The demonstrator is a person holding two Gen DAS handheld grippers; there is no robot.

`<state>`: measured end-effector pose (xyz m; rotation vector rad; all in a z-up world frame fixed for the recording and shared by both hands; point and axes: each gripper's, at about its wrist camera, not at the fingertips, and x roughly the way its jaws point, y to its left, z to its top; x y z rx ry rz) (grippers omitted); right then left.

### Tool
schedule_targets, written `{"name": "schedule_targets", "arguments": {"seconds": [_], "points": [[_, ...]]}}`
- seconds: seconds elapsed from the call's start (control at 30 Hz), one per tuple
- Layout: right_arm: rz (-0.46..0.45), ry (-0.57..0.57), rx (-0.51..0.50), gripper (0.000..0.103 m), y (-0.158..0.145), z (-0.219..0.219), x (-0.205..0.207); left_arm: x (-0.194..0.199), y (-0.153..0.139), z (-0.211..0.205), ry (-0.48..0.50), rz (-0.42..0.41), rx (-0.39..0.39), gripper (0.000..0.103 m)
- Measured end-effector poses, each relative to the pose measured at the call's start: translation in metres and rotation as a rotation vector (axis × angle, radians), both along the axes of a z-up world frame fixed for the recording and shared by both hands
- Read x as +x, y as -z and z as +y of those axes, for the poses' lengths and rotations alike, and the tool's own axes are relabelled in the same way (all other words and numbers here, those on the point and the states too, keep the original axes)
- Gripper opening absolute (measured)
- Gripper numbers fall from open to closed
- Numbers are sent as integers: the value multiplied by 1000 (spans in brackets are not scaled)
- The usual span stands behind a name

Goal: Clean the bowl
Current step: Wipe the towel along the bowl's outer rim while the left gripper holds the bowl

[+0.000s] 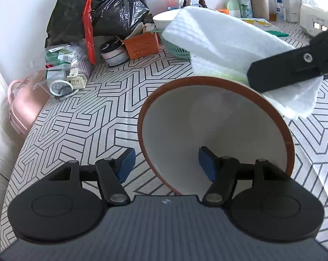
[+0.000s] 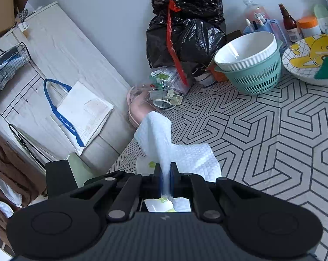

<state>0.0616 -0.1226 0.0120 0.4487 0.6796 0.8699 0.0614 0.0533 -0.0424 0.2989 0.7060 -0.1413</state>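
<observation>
the bowl [image 1: 216, 130], white inside with a rust-brown rim, stands tipped on edge in the left wrist view, its mouth turned toward 6 o'clock and its near rim running between the blue pads of the left gripper [image 1: 167, 165]. those jaws stand apart, 1 pad outside the wall and 1 inside; whether either presses the wall i cannot tell. the right gripper [image 2: 165, 179] is clamped on a white quilted cloth [image 2: 164, 143], which in the left wrist view hangs at 1 o'clock from the bowl, over and behind its far rim. so the wipe, as i judge it, needs the cloth brought down toward 7 o'clock into the cavity, the left hand steadying. underneath lies a table [image 1: 103, 113] covered in a grey geometric pattern. beyond it sit a green basket [image 2: 254, 74] holding a white ribbed bowl [image 2: 246, 51], a cartoon-printed dish [image 2: 309, 58], black rubbish bags [image 2: 185, 28], bottles and a pale wall.
</observation>
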Motion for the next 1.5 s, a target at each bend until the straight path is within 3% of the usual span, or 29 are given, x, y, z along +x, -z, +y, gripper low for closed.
{"name": "schedule_targets", "arguments": {"seconds": [0.53,0.83,1.2,1.5], "points": [[20,33,14,7,8,-6,-22,-3,1,0,43,-25,35,67],[-37,24,10,7,-5,5,-21,-5,4,-1,46,-38,84,67],[103,11,59,7,41,-3,-19,-4,5,-6,46,-54,112,67],[102,102,117,7,37,-32,-21,-6,6,-5,55,-58,111,67]]}}
